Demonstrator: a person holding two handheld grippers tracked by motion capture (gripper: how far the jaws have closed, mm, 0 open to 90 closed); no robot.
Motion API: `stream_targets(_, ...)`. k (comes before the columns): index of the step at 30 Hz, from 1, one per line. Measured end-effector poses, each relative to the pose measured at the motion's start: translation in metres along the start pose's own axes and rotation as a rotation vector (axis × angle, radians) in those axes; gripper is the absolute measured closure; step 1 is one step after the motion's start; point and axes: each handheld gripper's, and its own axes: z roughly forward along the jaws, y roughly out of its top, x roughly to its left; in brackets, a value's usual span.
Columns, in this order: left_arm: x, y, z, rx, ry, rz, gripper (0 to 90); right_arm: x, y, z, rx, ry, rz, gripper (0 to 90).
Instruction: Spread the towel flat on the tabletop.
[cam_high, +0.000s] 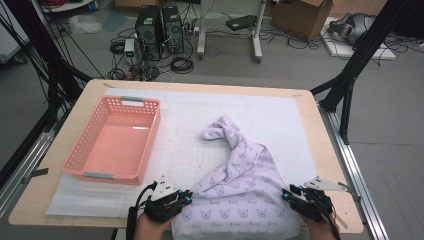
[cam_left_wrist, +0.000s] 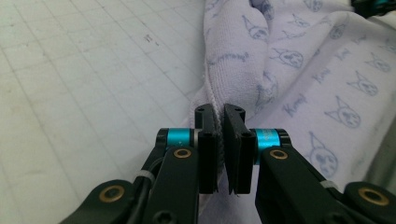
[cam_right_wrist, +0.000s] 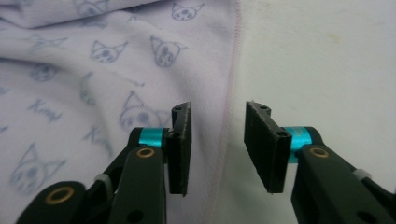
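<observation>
A pale lilac cloth (cam_high: 240, 185) printed with small blue cat faces lies crumpled on the white mat, and its near end hangs over the table's front edge. My left gripper (cam_high: 187, 197) is at the cloth's near left edge. In the left gripper view its jaws are shut on the stitched hem of the cloth (cam_left_wrist: 303, 70), the left gripper (cam_left_wrist: 220, 112) pinching it tight. My right gripper (cam_high: 287, 194) sits at the cloth's near right edge. In the right gripper view the right gripper (cam_right_wrist: 218, 109) is open, and the hem of the cloth (cam_right_wrist: 93, 60) runs under the gap between its jaws.
A pink plastic basket (cam_high: 80, 145) stands with nothing in it on the left of the mat. The white gridded mat (cam_high: 280, 115) covers most of the wooden table (cam_high: 330, 150). Black frame legs, cables and computer cases stand on the floor beyond.
</observation>
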Motion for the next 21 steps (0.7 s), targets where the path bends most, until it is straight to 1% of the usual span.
stream_targets(1, 0.0, -0.002, -0.002, -0.002, -0.005, -0.002, 84.1, 0.001, 0.002, 0.002, -0.009, -0.004, -0.019, 75.0)
stream_targets(2, 0.0, -0.003, -0.005, -0.002, -0.001, -0.001, 84.1, 0.0, 0.003, 0.003, -0.006, 0.021, -0.014, 84.9)
stream_targets(3, 0.0, -0.004, -0.007, -0.004, 0.001, 0.0, 84.5, 0.001, 0.003, 0.002, 0.0, 0.033, -0.013, 85.5)
stream_targets(4, 0.0, -0.005, -0.009, -0.006, 0.007, -0.002, 86.2, 0.002, 0.002, 0.001, 0.003, 0.035, -0.02, 86.2)
stream_targets(6, 0.002, -0.008, -0.013, -0.009, 0.01, -0.014, 86.7, 0.0, -0.002, -0.007, 0.015, 0.026, -0.036, 86.7)
stream_targets(7, 0.003, -0.009, -0.014, -0.011, 0.014, -0.018, 86.7, -0.002, -0.006, -0.012, 0.019, 0.02, -0.036, 86.6)
stream_targets(10, 0.002, -0.009, -0.017, -0.019, 0.011, -0.016, 86.7, -0.007, -0.024, -0.03, 0.012, 0.037, 0.003, 86.6)
stream_targets(12, -0.001, -0.007, -0.016, -0.033, 0.008, -0.009, 86.4, -0.007, -0.029, -0.039, 0.027, 0.035, -0.008, 86.4)
stream_targets(14, -0.002, -0.005, -0.016, -0.046, 0.009, -0.003, 83.9, -0.004, -0.031, -0.045, 0.03, 0.029, -0.034, 83.5)
stream_targets(16, 0.0, -0.005, -0.017, -0.057, 0.004, -0.014, 75.9, -0.003, -0.033, -0.048, 0.005, 0.006, -0.038, 69.6)
stream_targets(18, 0.003, -0.004, -0.017, -0.075, -0.003, -0.028, 68.7, -0.006, -0.032, -0.05, -0.035, 0.014, -0.031, 63.5)
stream_targets(20, 0.007, -0.003, -0.018, -0.093, -0.012, -0.04, 63.9, -0.007, -0.031, -0.052, -0.062, 0.025, -0.02, 61.9)
stream_targets(21, 0.008, -0.002, -0.018, -0.105, -0.017, -0.047, 61.0, -0.008, -0.031, -0.052, -0.076, 0.032, -0.022, 61.3)
